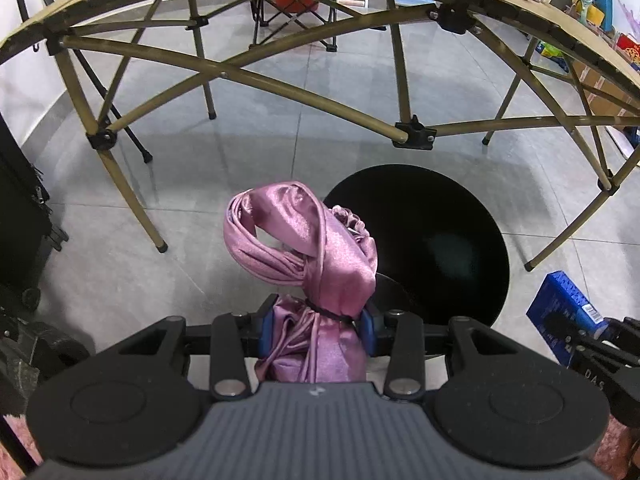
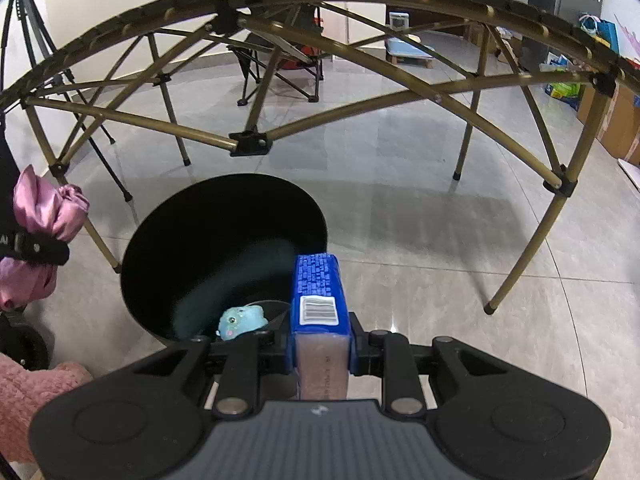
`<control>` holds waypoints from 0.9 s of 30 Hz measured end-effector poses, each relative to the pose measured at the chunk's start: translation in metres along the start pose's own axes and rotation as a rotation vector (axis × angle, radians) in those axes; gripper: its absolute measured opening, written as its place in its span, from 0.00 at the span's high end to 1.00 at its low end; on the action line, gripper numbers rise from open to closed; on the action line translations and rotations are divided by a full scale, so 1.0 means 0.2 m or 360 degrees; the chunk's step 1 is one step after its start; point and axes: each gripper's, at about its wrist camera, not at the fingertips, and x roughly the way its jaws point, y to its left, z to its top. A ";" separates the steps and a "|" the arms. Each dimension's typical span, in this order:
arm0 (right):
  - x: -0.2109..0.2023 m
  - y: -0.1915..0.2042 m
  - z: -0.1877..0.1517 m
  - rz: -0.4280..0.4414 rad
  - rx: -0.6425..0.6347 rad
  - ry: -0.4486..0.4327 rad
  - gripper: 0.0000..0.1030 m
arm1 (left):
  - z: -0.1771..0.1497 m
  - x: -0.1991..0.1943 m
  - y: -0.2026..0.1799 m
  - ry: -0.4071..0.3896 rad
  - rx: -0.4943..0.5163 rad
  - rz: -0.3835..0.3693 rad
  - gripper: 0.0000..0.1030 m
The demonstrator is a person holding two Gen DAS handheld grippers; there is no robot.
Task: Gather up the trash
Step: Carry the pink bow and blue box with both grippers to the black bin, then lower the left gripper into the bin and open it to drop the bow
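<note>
My left gripper (image 1: pixel 318 330) is shut on a pink satin cloth bundle (image 1: pixel 316 256) tied with a black band, held above the floor just left of the black round bin (image 1: pixel 440 240). My right gripper (image 2: pixel 320 348) is shut on a blue carton (image 2: pixel 319 292) with a barcode, held at the right rim of the bin (image 2: pixel 208 248). A small light-blue toy (image 2: pixel 242 320) lies inside the bin. The carton also shows at the right edge of the left wrist view (image 1: pixel 564 312), and the pink bundle at the left edge of the right wrist view (image 2: pixel 44 216).
A folding camping table frame (image 1: pixel 256 76) with crossed olive legs arches over the bin on the grey tile floor. A folding chair (image 2: pixel 280 64) stands beyond it. Black cases (image 1: pixel 20 220) stand at the left, boxes and bags (image 1: pixel 600 40) at the right. Pink fluffy fabric (image 2: pixel 28 392) is near.
</note>
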 end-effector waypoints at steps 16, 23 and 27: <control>0.07 -0.18 -0.02 -0.0065 0.0160 0.0051 0.78 | 0.09 0.10 -0.17 0.0111 0.0003 -0.0082 0.61; 0.09 -0.23 -0.03 -0.0082 0.0203 0.0067 0.78 | 0.13 0.15 -0.26 0.0149 0.0016 -0.0115 0.61; 0.11 -0.26 -0.03 -0.0091 0.0224 0.0077 0.78 | 0.14 0.19 -0.32 0.0174 0.0029 -0.0134 0.61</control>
